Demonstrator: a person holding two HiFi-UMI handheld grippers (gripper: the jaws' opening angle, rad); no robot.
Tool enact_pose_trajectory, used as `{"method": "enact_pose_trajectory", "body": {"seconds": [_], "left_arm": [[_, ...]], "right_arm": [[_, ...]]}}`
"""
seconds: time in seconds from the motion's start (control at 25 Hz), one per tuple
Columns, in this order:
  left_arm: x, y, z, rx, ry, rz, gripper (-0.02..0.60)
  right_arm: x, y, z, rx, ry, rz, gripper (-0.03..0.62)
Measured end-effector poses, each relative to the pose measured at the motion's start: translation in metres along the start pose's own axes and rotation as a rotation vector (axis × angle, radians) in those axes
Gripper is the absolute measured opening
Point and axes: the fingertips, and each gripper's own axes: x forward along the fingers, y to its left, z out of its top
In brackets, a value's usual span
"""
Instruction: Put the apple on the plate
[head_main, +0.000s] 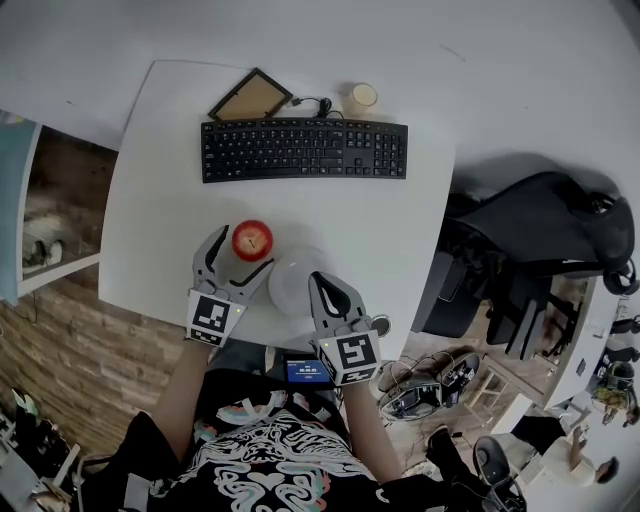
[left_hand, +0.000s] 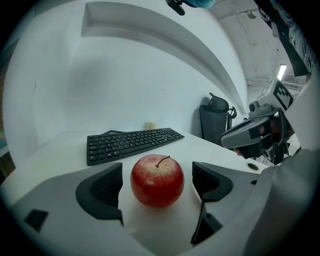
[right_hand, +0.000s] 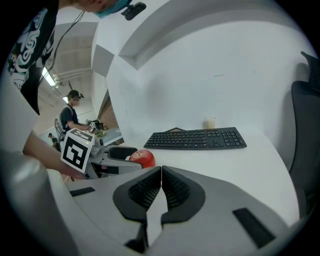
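One apple (left_hand: 157, 177) sits on the surface (left_hand: 60, 157), lower centre, between the wide, untouching jaws of my left gripper (left_hand: 157, 189). Firm, smooth, round, likely slippery: I'd grip its widest middle. Right gripper (right_hand: 161, 187) jaws closed, empty.

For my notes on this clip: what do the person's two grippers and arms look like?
The left gripper and right gripper both have light grey, curved, tapering jaws lined with black ribbed pads. Each carries a white cube printed with black square markers. The person wears a black short-sleeved T-shirt with a white and teal print, and the forearms are bare.
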Motion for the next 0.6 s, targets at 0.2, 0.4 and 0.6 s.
{"method": "enact_pose_trajectory", "body": {"seconds": [0.2, 0.4, 0.6], "left_arm": [[0.012, -0.002, 0.0, 0.015, 0.014, -0.008, 0.416], [0.018, 0.001, 0.0, 0.026, 0.016, -0.004, 0.417], [0.023, 0.0, -0.005, 0.025, 0.048, -0.026, 0.416]], "right_arm": [[0.003, -0.001, -0.003, 0.009, 0.014, 0.0, 0.028], [0.006, 0.0, -0.002, 0.013, 0.017, 0.002, 0.028], [0.006, 0.001, -0.002, 0.014, 0.023, 0.004, 0.028]]}}
